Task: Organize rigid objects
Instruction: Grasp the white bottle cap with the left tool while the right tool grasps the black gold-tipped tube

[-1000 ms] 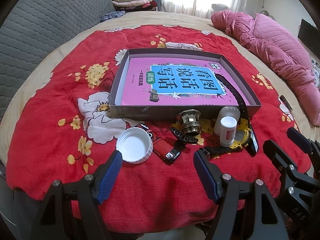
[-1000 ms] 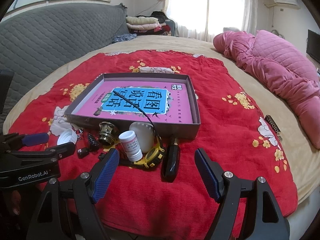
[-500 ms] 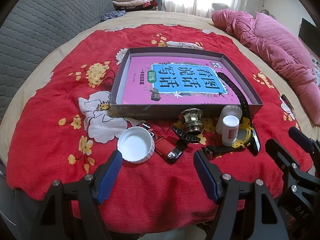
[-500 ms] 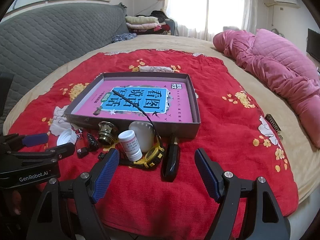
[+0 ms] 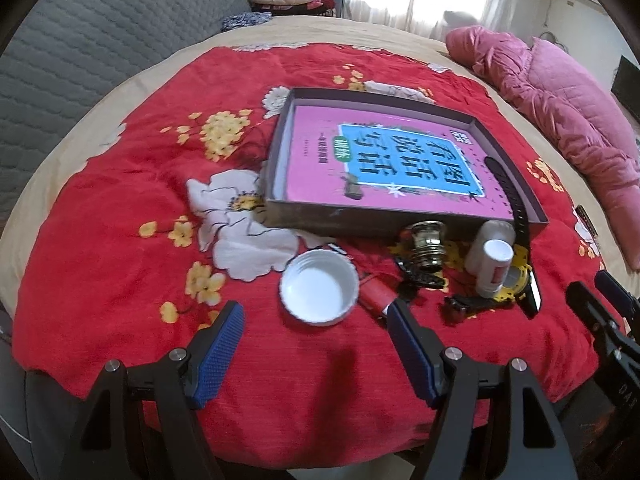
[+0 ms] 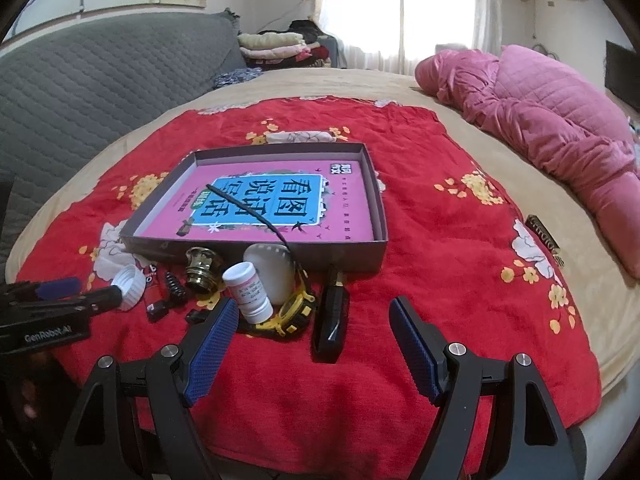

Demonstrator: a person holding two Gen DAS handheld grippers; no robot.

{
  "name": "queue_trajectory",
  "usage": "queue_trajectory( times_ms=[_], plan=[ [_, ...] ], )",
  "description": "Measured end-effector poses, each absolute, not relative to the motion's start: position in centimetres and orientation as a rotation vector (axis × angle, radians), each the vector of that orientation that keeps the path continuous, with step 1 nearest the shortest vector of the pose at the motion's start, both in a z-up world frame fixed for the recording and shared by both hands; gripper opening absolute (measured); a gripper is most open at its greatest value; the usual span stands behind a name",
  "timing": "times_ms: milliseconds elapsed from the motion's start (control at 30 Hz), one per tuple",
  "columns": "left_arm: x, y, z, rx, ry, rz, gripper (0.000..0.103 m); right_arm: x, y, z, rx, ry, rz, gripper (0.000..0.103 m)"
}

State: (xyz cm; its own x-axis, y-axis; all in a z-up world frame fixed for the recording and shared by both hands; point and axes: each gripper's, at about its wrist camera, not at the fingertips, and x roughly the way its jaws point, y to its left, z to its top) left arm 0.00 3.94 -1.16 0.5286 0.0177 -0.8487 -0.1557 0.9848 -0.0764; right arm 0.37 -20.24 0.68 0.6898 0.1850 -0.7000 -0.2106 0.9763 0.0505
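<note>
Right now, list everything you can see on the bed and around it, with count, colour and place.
blanket: one, red with flowers, spread on the bed
box: one, grey, shallow, mid-blanket
book: one, pink and blue, flat in the box
watch: one, yellow and black, in front of the box, one strap over its wall
bottle: one, white, upright beside the watch
cap: one, white, open side up, in front of the box
knob: one, brass, against the box front
lighter: one, red, beside the cap
black case: one, right of the watch
quilt: one, pink, far right
left gripper: open, behind the cap
right gripper: open, behind the black case
</note>
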Motion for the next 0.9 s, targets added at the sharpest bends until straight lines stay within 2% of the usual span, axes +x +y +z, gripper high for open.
queue_trajectory(
  times_ms=[300,900],
  plan=[
    [0.4,5.1,-2.1,-0.194,1.033,0.093,0.073,0.9,-20.9,0.3,-0.005,0.798,0.219,0.079],
    [1.9,5.3,-4.6,-0.210,1.085,0.046,0.073,3.6,-23.6,-3.6,0.092,0.955,0.146,0.079]
  ],
)
